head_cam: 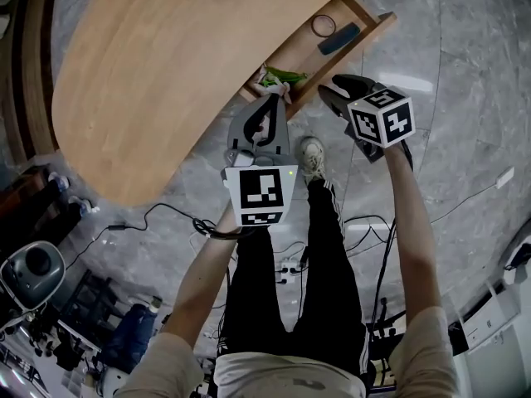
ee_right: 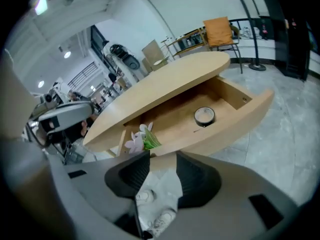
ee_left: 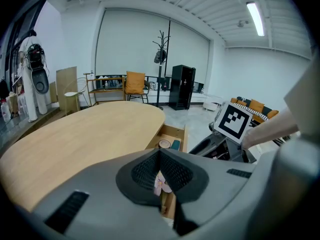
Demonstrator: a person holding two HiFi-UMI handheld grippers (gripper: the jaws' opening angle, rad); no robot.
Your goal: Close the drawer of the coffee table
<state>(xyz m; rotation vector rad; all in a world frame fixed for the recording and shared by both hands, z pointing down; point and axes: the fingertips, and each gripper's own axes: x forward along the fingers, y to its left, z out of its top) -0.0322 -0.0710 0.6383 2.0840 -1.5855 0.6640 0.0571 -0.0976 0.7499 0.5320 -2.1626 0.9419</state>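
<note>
Nearest to the person, both grippers are hanging over the floor just short of the table, above a white shoe (head_cam: pixel 312 157). The left gripper (head_cam: pixel 274 99) is sitting with its jaws clenched tip to tip. As far as I can tell it's pinching nothing; the pink flower (head_cam: pixel 280 77) is just showing through the gap behind them. The right gripper (head_cam: pixel 338 91) is off to the right with its jaws released and standing wide. It's pointing at the drawer's front edge, which is lining up between the tips, but the pads aren't pressing on anything.

Just past that, the drawer (ee_right: pixel 230 126) is sticking right out from under the coffee table (head_cam: pixel 166 65) on its right side, so the closing isn't happening yet. Inside, the flower is lying at the near end. A round tin (head_cam: pixel 323 25) and a dark flat thing (head_cam: pixel 338 38) are lying toward the far end.

So I'm reading basically the whole job as left to do. Something needs to get onto that front panel and shove it in under the tabletop.
</note>
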